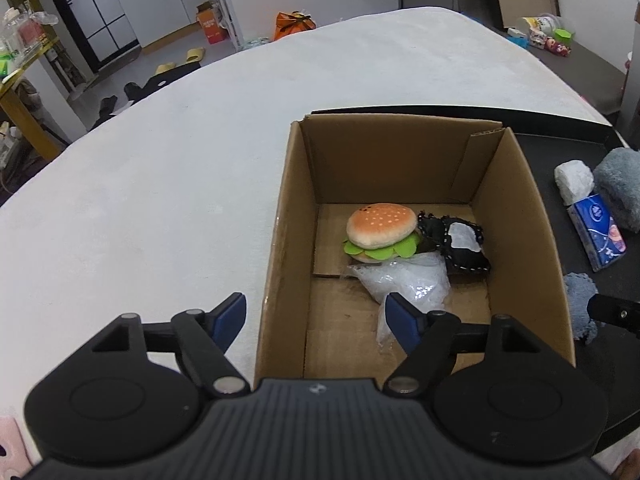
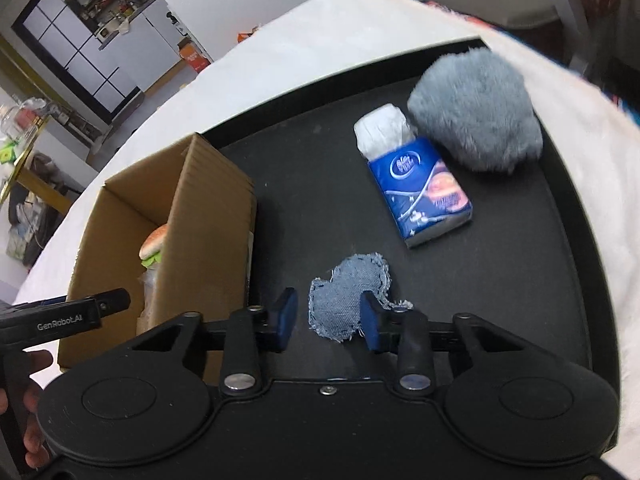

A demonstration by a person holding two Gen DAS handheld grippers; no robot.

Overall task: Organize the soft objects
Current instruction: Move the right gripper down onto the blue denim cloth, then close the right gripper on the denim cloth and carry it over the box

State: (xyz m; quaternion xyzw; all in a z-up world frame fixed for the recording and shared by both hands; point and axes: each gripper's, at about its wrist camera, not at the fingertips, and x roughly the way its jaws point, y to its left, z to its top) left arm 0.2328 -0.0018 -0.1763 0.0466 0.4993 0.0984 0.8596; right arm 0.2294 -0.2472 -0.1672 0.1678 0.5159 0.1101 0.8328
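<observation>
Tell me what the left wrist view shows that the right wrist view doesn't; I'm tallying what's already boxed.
Only the left wrist view shows the box floor: a black pouch and a clear plastic bag beside the plush burger. Only the right wrist view shows the whole denim patch between the right gripper's open jaws. Both show the cardboard box, burger, tissue pack and grey fluffy item.

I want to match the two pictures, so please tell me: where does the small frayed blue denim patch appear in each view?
Left wrist view: the small frayed blue denim patch shows at the right edge, on the black tray, right of the brown cardboard box.
Right wrist view: low in the centre, on the tray, between the right gripper's jaws.
Shared landmark: the blue tissue pack lies beyond the patch in both views.
</observation>
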